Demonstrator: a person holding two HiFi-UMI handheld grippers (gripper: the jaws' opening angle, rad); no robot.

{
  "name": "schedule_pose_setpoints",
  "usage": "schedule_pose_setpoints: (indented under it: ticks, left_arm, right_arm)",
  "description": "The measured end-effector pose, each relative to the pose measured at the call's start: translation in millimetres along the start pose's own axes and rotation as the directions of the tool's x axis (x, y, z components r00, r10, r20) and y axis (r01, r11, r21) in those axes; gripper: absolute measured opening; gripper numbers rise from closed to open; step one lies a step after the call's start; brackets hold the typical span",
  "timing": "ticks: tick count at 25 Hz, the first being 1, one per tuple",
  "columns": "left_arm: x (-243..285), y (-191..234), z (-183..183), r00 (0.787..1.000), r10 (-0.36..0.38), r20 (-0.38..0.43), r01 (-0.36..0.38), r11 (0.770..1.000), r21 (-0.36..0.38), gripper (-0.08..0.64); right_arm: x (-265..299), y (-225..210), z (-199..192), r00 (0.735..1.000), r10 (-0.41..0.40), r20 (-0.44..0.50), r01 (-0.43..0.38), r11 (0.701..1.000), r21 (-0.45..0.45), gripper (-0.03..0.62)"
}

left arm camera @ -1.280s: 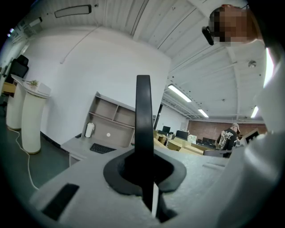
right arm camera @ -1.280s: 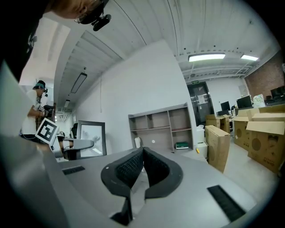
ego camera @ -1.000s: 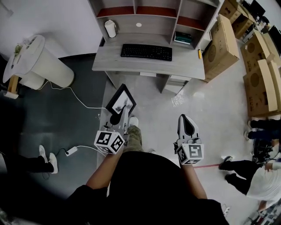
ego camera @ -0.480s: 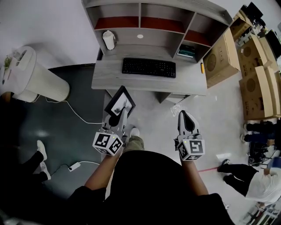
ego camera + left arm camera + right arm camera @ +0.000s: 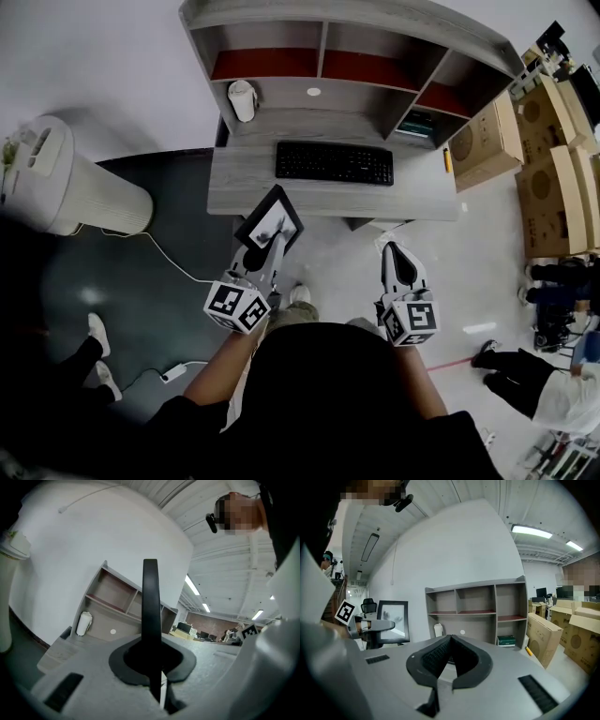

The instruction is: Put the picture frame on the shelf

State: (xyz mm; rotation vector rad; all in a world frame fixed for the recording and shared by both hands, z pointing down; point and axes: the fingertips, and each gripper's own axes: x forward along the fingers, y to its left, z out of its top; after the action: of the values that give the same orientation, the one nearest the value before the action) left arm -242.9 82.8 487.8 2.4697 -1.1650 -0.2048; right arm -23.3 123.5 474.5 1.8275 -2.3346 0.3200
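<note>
The left gripper is clamped on the black picture frame, holding it upright at the front edge of the grey desk, short of the shelf at its back; the right gripper has its jaws pressed together, with nothing between them

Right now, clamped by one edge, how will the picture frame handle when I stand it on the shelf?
Probably stiff: the picture frame stays flat though the left gripper grips only one edge. It looks thin edge-on, so it is likely tippy upright. Its pale front may be glazed, so treat it as fragile.
</note>
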Motion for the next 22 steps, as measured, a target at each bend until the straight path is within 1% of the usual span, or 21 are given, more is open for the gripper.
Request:
schedule_pose_setpoints:
  ticks: [3, 6, 10, 13, 15, 18, 22]
  left_arm:
    - [12.8, 9.2, 5.9, 1.000, -0.022, -0.007, 0.022, 1.000, 0.021, 0.025]
    - [23.7, 11.4, 6.7, 0.999, -0.050, 0.006, 0.050, 0.998, -0.034, 0.025]
    - [34.7, 10.6, 0.8, 0.998, -0.064, -0.005, 0.064, 0.997, -0.052, 0.025]
    - [40.2, 11.0, -0.9, 0.999, -0.053, -0.010, 0.052, 0.997, -0.057, 0.025]
    - [43.2, 12.5, -1.0, 0.999, -0.039, -0.018, 0.038, 0.998, -0.055, 0.025]
    - [51.3, 15.1, -5.6, 0.999, -0.013, -0.034, 0.011, 0.999, -0.048, 0.025]
    - [74.9, 18.2, -6.3, 0.999, 0.009, -0.038, -0.011, 0.999, -0.045, 0.025]
  right_arm:
    - [8.0, 1.9, 0.8, 1.000, 0.008, 0.001, -0.008, 1.000, -0.020, 0.012]
    - [8.9, 0.0, -4.2, 1.000, -0.003, -0.003, 0.003, 1.000, -0.028, 0.012]
    - [11.5, -1.2, -9.7, 1.000, -0.018, -0.013, 0.017, 1.000, -0.018, 0.012]
    - [18.1, -8.7, -7.5, 1.000, -0.014, -0.006, 0.014, 1.000, 0.024, 0.012]
    - [25.3, -16.0, 0.6, 1.000, -0.019, 0.022, 0.018, 0.998, 0.056, 0.012]
    - [40.2, -29.3, 12.7, 0.998, -0.021, 0.061, 0.018, 0.999, 0.041, 0.012]
    - [71.3, -57.1, 18.7, 0.997, -0.020, 0.070, 0.018, 0.999, 0.035, 0.012]
